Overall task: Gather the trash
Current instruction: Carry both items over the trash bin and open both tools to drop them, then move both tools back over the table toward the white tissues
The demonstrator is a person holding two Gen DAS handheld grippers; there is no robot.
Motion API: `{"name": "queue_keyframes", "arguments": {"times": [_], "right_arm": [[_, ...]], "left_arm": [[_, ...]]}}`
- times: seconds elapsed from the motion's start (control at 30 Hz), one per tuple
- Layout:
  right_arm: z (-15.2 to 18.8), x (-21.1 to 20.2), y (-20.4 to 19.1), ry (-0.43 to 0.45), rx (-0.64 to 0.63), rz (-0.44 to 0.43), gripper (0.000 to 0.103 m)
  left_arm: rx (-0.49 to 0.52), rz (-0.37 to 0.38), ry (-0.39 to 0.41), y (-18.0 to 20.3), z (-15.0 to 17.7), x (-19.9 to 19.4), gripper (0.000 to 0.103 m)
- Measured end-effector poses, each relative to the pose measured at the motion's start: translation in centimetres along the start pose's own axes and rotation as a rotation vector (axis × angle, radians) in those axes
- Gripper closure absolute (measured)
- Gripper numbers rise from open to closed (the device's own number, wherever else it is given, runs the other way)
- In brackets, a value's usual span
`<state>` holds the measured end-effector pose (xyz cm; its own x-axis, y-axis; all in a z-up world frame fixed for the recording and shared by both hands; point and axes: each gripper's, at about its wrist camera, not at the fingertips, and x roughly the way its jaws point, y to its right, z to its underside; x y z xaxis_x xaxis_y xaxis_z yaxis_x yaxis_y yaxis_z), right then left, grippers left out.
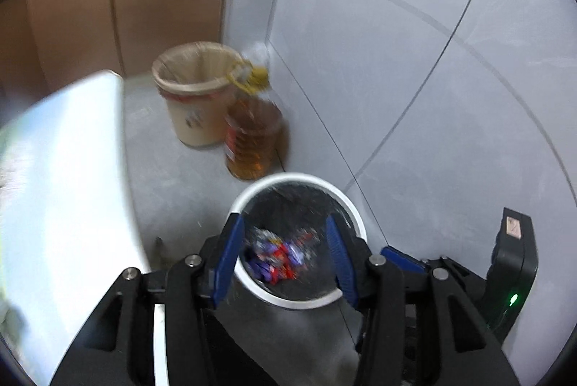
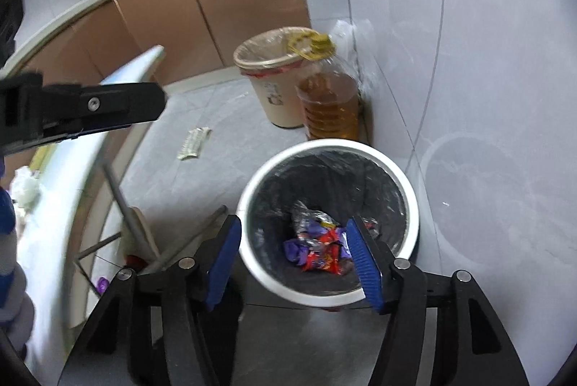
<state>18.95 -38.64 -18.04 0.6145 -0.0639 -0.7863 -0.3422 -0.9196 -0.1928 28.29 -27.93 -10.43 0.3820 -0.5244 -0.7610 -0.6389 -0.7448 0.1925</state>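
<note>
Crumpled wrappers (purple, red) in bin

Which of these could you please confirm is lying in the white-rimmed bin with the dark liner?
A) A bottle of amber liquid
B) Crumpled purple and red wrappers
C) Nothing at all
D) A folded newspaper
B: crumpled purple and red wrappers lie at the bottom of the white-rimmed bin, inside its dark liner.

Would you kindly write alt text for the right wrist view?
Open blue-padded right tongs hang empty above a white-rimmed bin lined in black, with crumpled purple and red wrappers at the bottom. Behind stand a beige bin and an oil jug.
</note>
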Motion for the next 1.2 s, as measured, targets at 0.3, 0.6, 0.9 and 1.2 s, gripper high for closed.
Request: {"name": "queue_keyframes", "arguments": {"times": [0.3,0.6,0.9,1.2], "right_arm": [[-0.6,-7.1,-4.3,0.131,-0.066,-0.063,0.021],[-0.2,-13.4,-8.8,0.255,-0.135,-0.111,0.000],[0.9,-18.8,-12.5,0.347,-0.194,-0.163,0.000],[2.2,-22.4,-15.5,0.379,-0.253,-0.213,0.000]], "left_arm": [[0.004,-0.150,0.194,-2.5,3.1,-10.2,0.057],[-0.018,-0.289,0.317,-4.5,7.2,-18.6,0.048],[-0.065,-0.369,0.427,-5.2,10.7,-24.9,0.031],[-0.086,-0.403,0.506,-6.1,13.7,-29.0,0.031]]}}
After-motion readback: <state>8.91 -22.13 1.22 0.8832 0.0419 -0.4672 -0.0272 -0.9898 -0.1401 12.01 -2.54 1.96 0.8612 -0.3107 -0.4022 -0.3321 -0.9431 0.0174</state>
